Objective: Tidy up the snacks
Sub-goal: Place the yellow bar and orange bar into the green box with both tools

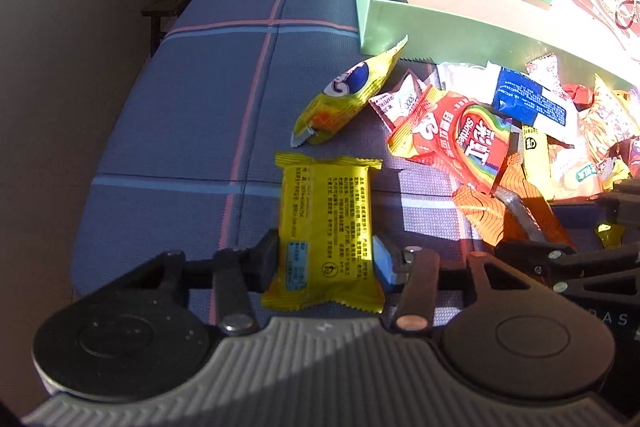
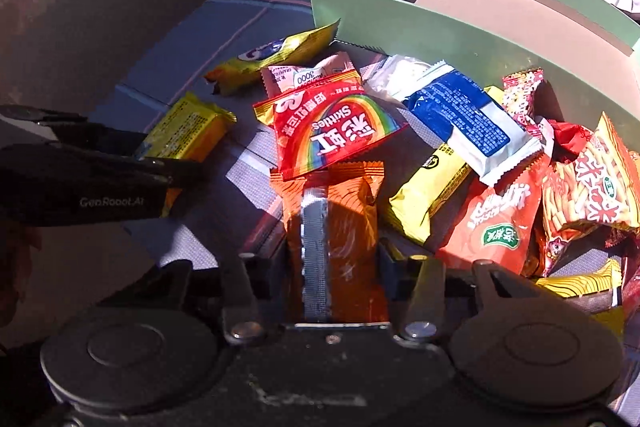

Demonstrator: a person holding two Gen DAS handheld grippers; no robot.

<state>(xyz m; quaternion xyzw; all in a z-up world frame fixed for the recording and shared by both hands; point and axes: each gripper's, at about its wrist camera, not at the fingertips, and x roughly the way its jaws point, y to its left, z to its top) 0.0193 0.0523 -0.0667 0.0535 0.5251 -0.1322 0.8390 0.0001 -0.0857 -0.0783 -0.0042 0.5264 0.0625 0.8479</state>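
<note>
Altogether two tools (image 1: 325, 263) (image 2: 334, 267), one packet (image 1: 326, 227) (image 2: 334, 243) each.

The right gripper (image 2: 334, 259) is clamping an orange snack packet (image 2: 344, 227) between its jaws, the packet's far end lying under a red Skittles bag (image 2: 332, 131). At the left, the left gripper (image 2: 176, 167) is gripping a yellow packet (image 2: 192, 131). Loose snacks are crowding the right side, near a green box (image 2: 400, 23) standing beyond.

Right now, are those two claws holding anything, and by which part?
Left claw grips the yellow packet by the sides of its near end. Right claw grips the orange packet likewise.
</note>
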